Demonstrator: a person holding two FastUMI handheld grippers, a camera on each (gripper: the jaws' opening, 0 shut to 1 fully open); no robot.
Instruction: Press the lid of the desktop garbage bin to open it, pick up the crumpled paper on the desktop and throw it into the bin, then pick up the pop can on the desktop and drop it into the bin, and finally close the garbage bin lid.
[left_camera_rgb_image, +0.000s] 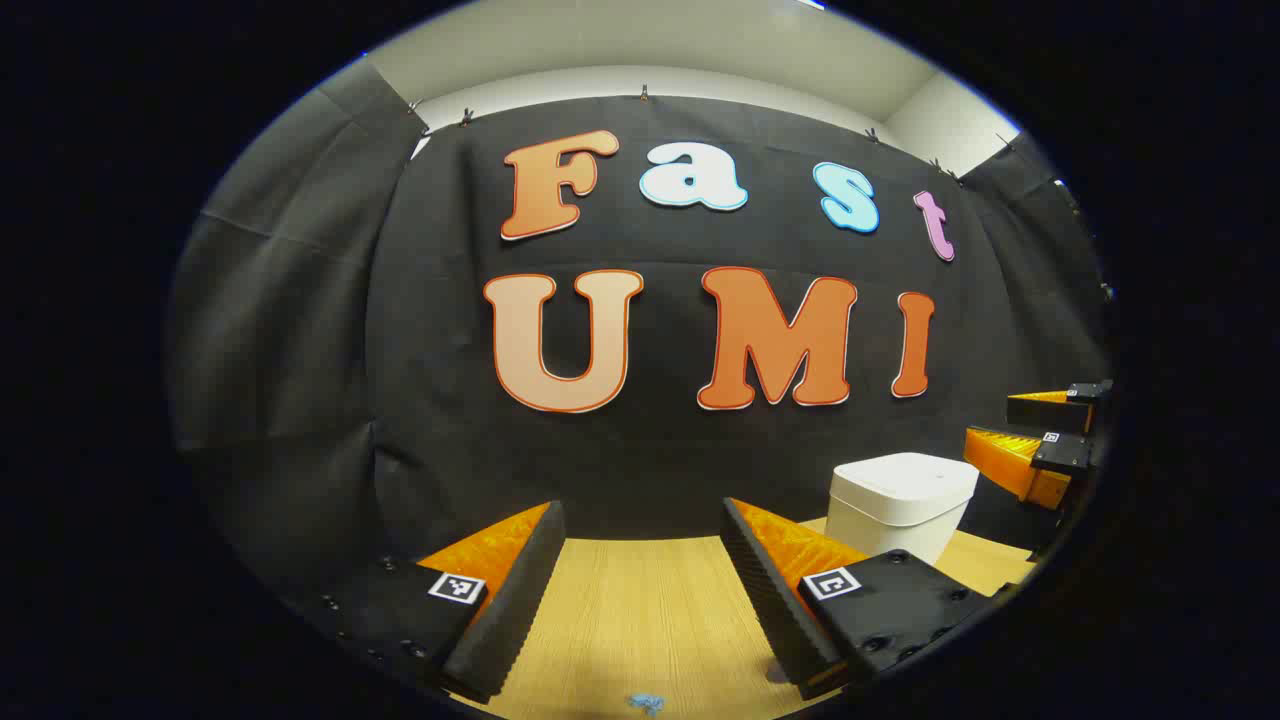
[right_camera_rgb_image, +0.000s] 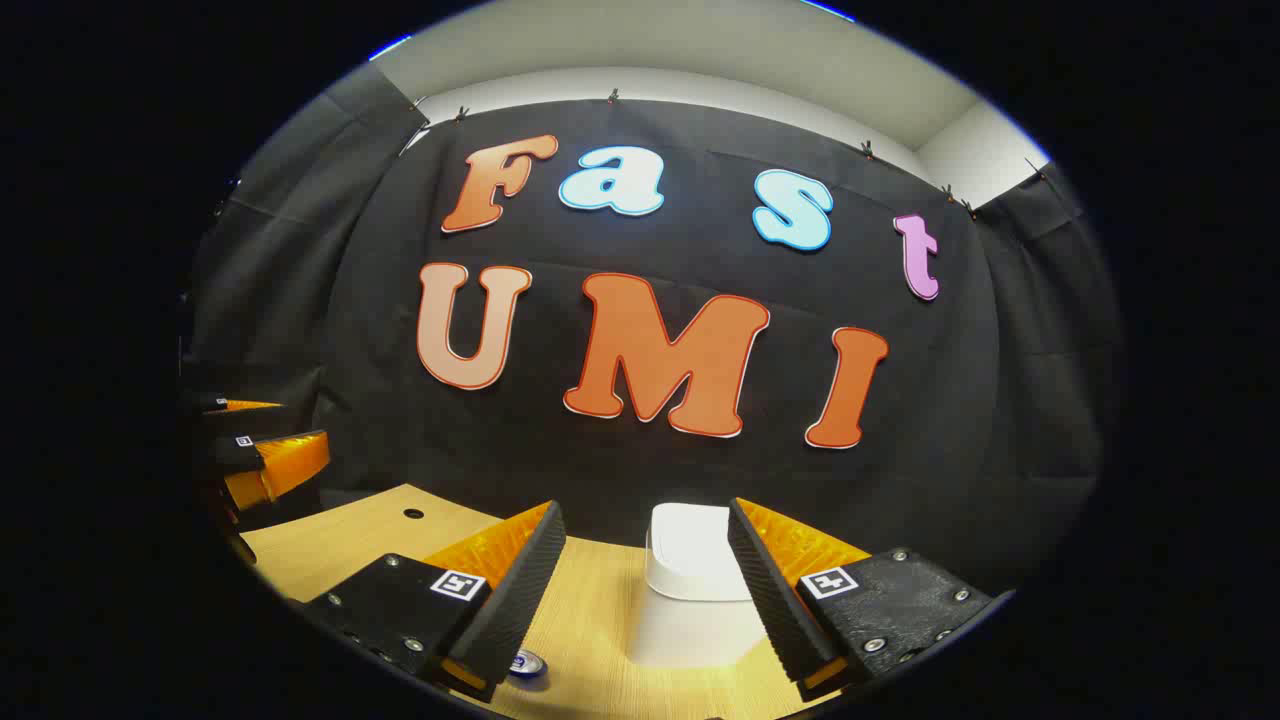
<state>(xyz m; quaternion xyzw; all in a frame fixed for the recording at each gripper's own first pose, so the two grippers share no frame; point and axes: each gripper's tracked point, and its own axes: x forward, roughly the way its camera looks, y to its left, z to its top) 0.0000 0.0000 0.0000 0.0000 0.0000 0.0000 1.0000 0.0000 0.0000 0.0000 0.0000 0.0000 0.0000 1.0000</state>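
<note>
The white desktop bin (left_camera_rgb_image: 900, 505) stands on the wooden table with its lid down, to the right of my left gripper (left_camera_rgb_image: 640, 510), which is open and holds nothing. In the right gripper view the bin (right_camera_rgb_image: 690, 560) sits straight ahead between the fingers of my open right gripper (right_camera_rgb_image: 642, 508), a short way beyond their tips. The pop can (right_camera_rgb_image: 527, 663) stands below that gripper's left finger, with just its top visible. A small bluish crumpled scrap (left_camera_rgb_image: 645, 703), possibly the paper, lies at the bottom edge of the left gripper view.
The right gripper (left_camera_rgb_image: 990, 420) hangs open beyond the bin at the far right. The left gripper (right_camera_rgb_image: 300, 422) hovers open at the far left. The wooden table (right_camera_rgb_image: 340, 545) has a small dark hole (right_camera_rgb_image: 412, 513) and ends at the black cloth wall.
</note>
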